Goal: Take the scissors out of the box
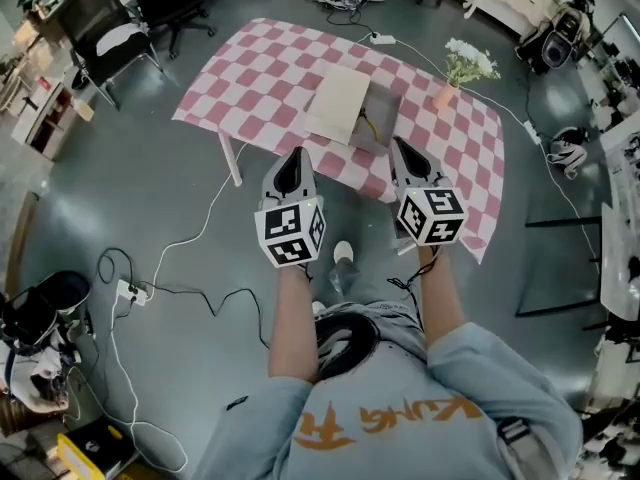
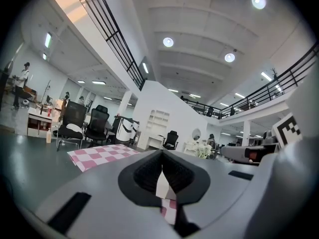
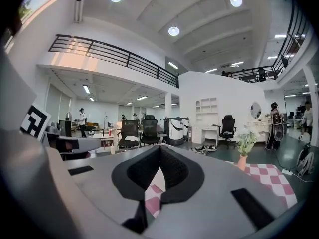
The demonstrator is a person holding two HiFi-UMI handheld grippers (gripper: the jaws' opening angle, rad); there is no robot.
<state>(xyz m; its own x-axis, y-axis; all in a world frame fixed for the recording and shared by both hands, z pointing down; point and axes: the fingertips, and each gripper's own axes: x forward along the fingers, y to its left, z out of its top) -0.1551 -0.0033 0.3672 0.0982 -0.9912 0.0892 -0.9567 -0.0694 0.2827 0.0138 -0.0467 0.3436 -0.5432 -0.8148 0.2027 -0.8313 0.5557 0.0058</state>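
On the table with the pink-and-white checked cloth (image 1: 270, 78) stands an open grey box (image 1: 380, 128), its cream lid (image 1: 338, 103) folded out to the left. Inside it lies a thin yellow shape (image 1: 369, 125), too small to identify as scissors. Both grippers hover short of the table's near edge, pointing at the box. My left gripper (image 1: 298, 153) (image 2: 162, 156) is shut with nothing in it, below the lid. My right gripper (image 1: 400, 145) (image 3: 160, 151) is likewise shut and empty, below the box's right side. The cream lid (image 2: 163, 185) (image 3: 158, 177) shows through the gap behind each pair of jaws.
A vase of white flowers (image 1: 465, 66) (image 3: 245, 146) stands on the table right of the box. Office chairs (image 1: 130, 28) stand at the far left. Cables and a power strip (image 1: 132, 291) lie on the floor at my left. A white table leg (image 1: 230, 158) is near the left gripper.
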